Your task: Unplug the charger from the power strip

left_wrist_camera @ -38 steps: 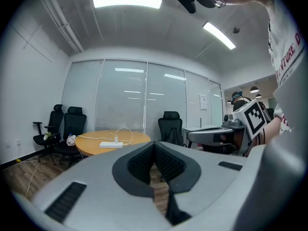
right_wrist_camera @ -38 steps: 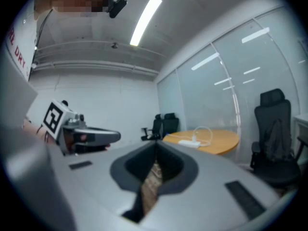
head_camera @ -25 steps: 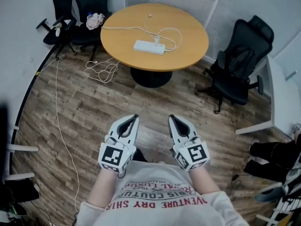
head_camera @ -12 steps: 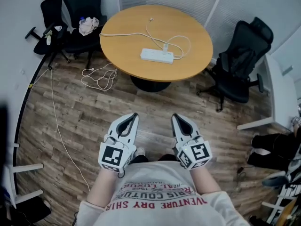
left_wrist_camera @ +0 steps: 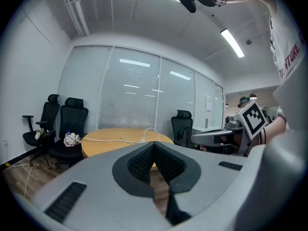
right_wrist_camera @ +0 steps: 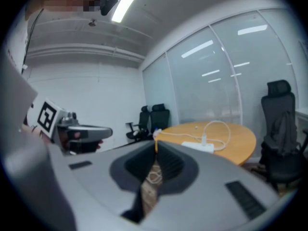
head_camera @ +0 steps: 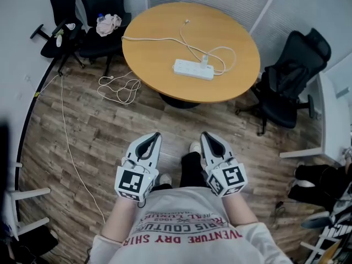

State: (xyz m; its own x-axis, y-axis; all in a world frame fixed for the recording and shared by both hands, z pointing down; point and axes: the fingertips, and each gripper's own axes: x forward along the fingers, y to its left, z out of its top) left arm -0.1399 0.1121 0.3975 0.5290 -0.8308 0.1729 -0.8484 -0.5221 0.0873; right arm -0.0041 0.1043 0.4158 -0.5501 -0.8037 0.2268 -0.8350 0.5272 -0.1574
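1. The left gripper is held low in front of the person's torso, well apart from the table. Its jaws are clenched together, with nothing between them.
2. The right gripper is held just beside it at the same level. Its jaws are likewise pressed together and empty.
3. A round, light-brown wooden table stands ahead of both grippers on the grey-brown wood-plank floor.
4. A white rectangular power strip lies flat on the tabletop, towards its near right part.
5. A small white charger is seen plugged into the power strip, standing upright near the strip's right end.
6. A thin white cable runs in loops across the tabletop around the charger and away to the left edge.
7. A loose coil of white cord lies on the floor to the left of the table base.
8. Two black office chairs stand at the far left, and a third black office chair stands to the right of the table.
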